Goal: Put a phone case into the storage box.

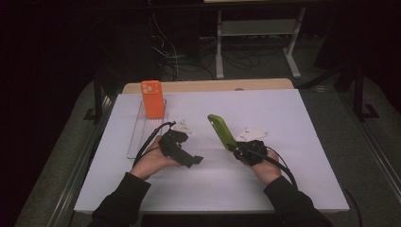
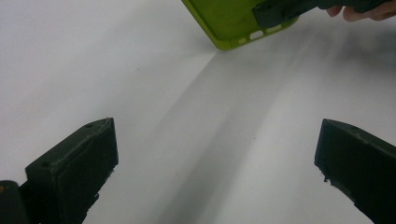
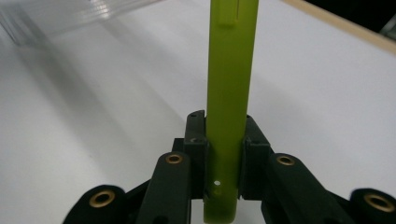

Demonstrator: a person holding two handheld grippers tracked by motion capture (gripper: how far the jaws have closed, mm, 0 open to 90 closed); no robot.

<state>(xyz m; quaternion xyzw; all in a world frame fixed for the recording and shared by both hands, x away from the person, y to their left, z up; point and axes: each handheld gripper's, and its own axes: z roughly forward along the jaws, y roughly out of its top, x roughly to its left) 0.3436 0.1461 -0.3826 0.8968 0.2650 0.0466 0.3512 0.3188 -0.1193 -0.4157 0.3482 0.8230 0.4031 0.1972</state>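
Currently the right claw [image 1: 239, 147] is pinching the lime-green phone case [image 1: 222, 131] by its lower end, jaws pressed on both faces. The case's long axis is running up and away from that claw, tilted leftward toward the orange phone case [image 1: 152, 99] standing in the clear rack [image 1: 135, 137]. Left of the green case, the left claw [image 1: 190, 159] is hanging wide over the white counter [image 1: 283, 109], gripping nothing. The green case's top is getting cut off in both gripper views.
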